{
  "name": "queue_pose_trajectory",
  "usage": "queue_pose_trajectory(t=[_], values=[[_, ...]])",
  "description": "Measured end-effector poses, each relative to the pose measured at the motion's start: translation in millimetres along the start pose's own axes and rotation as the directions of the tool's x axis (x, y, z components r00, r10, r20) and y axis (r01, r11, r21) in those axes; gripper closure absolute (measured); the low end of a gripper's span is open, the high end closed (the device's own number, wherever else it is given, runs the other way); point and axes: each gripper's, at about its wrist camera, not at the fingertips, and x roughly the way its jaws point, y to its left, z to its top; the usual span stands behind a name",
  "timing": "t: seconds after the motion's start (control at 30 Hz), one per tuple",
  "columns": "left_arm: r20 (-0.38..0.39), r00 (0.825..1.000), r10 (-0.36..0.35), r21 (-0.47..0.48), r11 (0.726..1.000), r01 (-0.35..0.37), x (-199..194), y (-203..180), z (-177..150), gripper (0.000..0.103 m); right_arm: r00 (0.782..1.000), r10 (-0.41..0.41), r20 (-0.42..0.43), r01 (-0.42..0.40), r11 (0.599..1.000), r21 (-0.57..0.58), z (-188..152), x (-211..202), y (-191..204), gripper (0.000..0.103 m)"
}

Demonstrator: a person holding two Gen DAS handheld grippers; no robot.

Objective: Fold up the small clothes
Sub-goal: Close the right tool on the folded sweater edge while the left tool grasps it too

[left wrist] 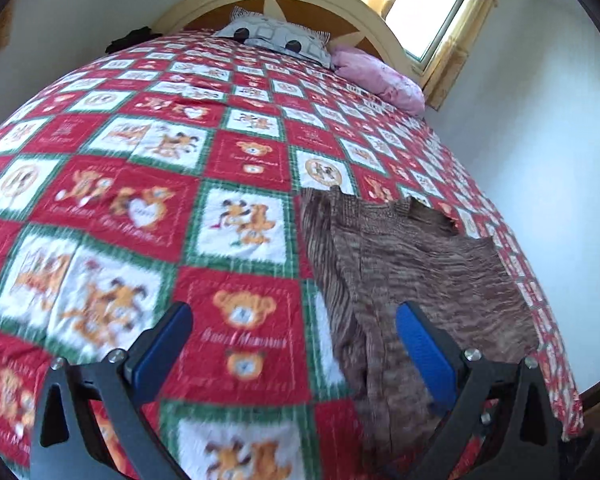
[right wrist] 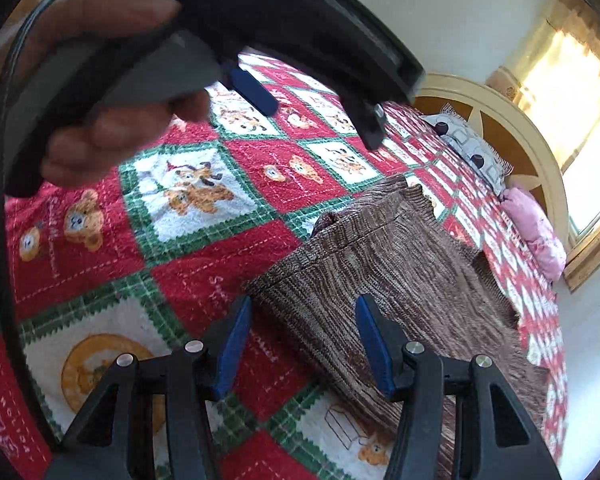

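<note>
Brown-streaked garment [left wrist: 404, 256], red-green checked quilt [left wrist: 148, 184]

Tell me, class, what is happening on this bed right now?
A person is working with a handheld two-finger gripper in each hand above a bed covered by a red, green and white teddy-bear quilt. A brown knitted garment lies spread on the quilt, near the bed's side edge. The left gripper and the right gripper both hang open above it, holding nothing. The person's hand grips the left tool's handle. No fold is being made yet. Two pillows sit by the headboard.
</note>
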Motion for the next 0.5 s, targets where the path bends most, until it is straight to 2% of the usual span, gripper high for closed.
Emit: queue_pose_trajectory(t=[0.1,0.17,0.3,0.37,0.47,0.5], values=[[-0.003,1.0,-0.018,0.015,1.0,0.018,17,-9,10,0.0,1.0,0.001,0.004,-0.001,1.0,0.024,-1,1,-2,0.049],[-0.021,0.999,-0.028,0.033,0.999,0.029,30,-16,19,0.0,1.0,0.011,-0.001,-0.011,1.0,0.025,-1,4,-2,0.063],[-0.041,0.999,0.019,0.095,0.995,-0.015,58,-27,30,0.001,1.0,0.023,0.002,-0.023,1.0,0.014,-2,6,2,0.075],[-0.053,0.997,0.047,0.104,0.994,-0.041,71,-27,34,0.004,1.0,0.028,0.006,-0.028,0.999,0.016,-3,6,2,0.077],[-0.072,0.996,0.051,0.092,0.995,-0.044,85,-25,39,0.008,0.998,0.055,0.009,-0.055,0.998,0.041,-4,8,-3,0.077],[-0.08,0.996,0.043,0.086,0.996,-0.036,88,-24,41,0.013,0.998,0.067,0.01,-0.068,0.996,0.052,-4,9,-5,0.078]])
